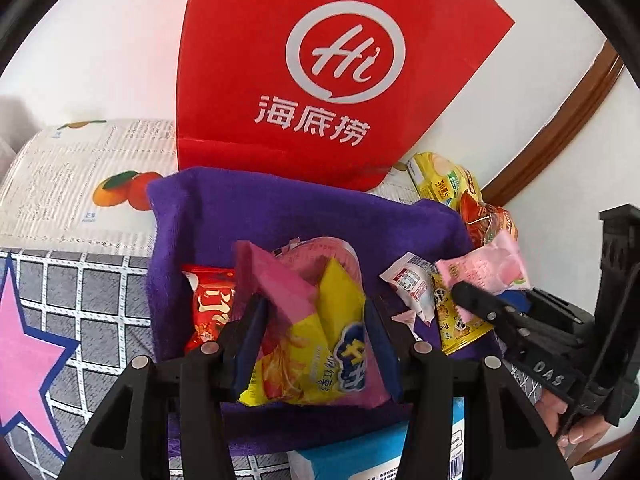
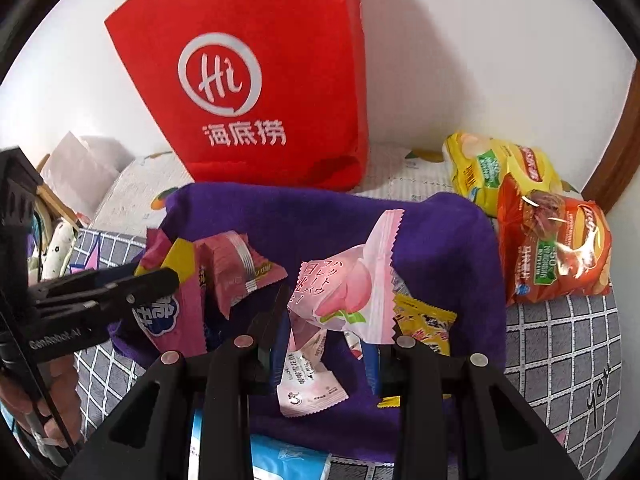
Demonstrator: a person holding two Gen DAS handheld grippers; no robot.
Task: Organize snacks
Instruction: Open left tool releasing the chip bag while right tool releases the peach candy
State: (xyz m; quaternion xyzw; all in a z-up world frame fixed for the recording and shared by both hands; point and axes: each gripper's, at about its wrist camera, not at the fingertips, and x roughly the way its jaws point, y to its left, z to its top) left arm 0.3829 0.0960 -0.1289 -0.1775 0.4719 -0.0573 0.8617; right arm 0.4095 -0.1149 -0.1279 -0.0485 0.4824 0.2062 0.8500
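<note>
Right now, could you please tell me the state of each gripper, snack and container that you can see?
left gripper: closed on the pink and yellow snack bag, over the purple bin.
right gripper: shut on the pink peach packet.
red paper bag: upright behind the bin.
yellow chip bag: lying beside the bin.
orange chip bag: lying beside the bin.

A red paper bag (image 2: 256, 80) with a white logo stands against the white wall (image 2: 480, 60). Below it lies a fruit-printed cloth (image 1: 80, 176). A grey checked sheet (image 2: 560, 340) bears a pink star (image 1: 24, 344).
</note>
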